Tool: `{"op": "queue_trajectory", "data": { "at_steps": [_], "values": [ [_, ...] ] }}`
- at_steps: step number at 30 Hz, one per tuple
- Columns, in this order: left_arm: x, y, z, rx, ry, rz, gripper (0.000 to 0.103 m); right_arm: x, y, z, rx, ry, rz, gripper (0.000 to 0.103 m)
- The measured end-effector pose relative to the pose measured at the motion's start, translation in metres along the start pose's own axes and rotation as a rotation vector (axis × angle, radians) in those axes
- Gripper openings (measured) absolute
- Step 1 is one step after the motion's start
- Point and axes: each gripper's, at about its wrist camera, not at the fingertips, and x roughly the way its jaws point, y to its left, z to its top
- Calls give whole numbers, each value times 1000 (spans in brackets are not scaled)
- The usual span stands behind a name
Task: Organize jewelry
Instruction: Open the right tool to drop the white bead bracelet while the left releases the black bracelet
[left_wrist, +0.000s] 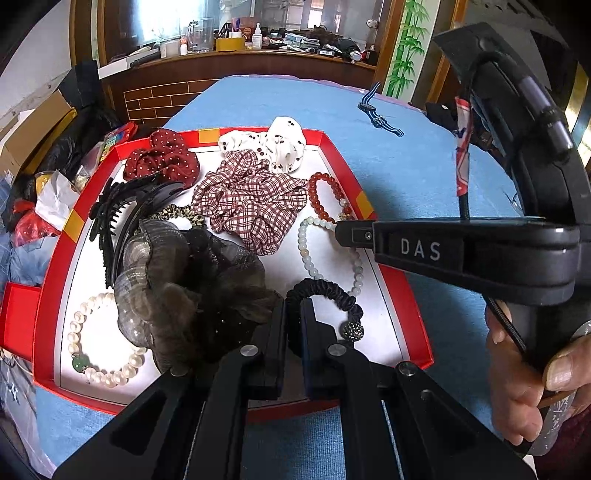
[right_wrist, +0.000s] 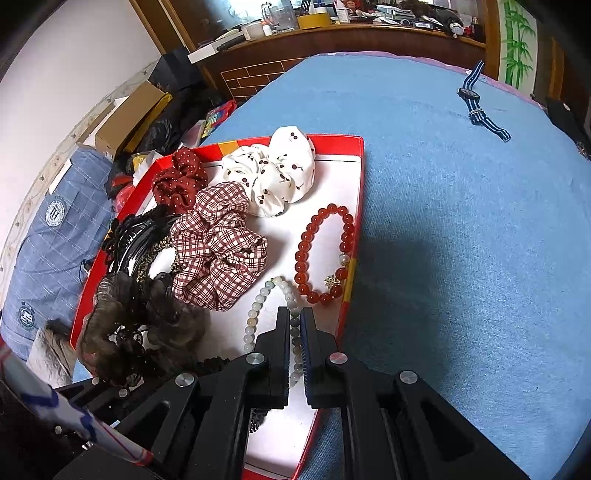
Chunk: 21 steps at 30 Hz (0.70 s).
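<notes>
Together, the two wrist views show a red tray (left_wrist: 388, 275) resting on a blue-covered surface (left_wrist: 424, 173), into which nearly all the accessories are gathered. At the tray's left edge we see a pearl bracelet (left_wrist: 79, 334) near the front corner and a black hair claw clip (left_wrist: 110, 218) farther back, with a dark red dotted scrunchie (left_wrist: 162, 158) at the far left corner. Toward the middle lie a brown gauze scrunchie (left_wrist: 177, 288), a plaid scrunchie (left_wrist: 251, 206) and a white cherry-print scrunchie (left_wrist: 280, 144) against the far edge, soft items grouped apart from beads, we judge. The left claw (left_wrist: 293, 314) hovers at the front edge with its jaws nearly closed; a black elastic hair tie (left_wrist: 325, 295) lies at its tips, but we cannot tell whether it is gripped. Along the right edge lie a pale bead bracelet (left_wrist: 306, 251) and a red bead bracelet (right_wrist: 325, 254). The right claw (right_wrist: 294, 325) sits over the pale strand with only a narrow gap between its jaws, beads showing in that gap; it appears to pinch them, probably to straighten the loop. A striped watch (right_wrist: 476, 99) lies well apart near the far right of the surface, not yet collected.
</notes>
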Motion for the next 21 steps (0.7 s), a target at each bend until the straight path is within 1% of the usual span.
{"op": "queue_trajectory", "data": {
  "at_steps": [8,15,16,18,20,21],
  "values": [
    [-1,-1,0,-2,0,5,8,-6,-3,0,15,-6,11,6],
    [-3,-4,0,6,-5,18,12,-11,-3,-2,13,-13,21,6],
    [-3,-4,-1,9,-8,23,13,-12,-4,-2,14,-15,22,6],
    [-4,-6,-1,14,-14,31,23,-15,-5,-3,15,-18,27,6],
    [-5,-8,-2,21,-25,44,26,-17,-5,-4,16,-23,27,6],
    [-6,-9,-2,31,-33,59,26,-19,-6,-4,17,-25,29,6]
  ]
}}
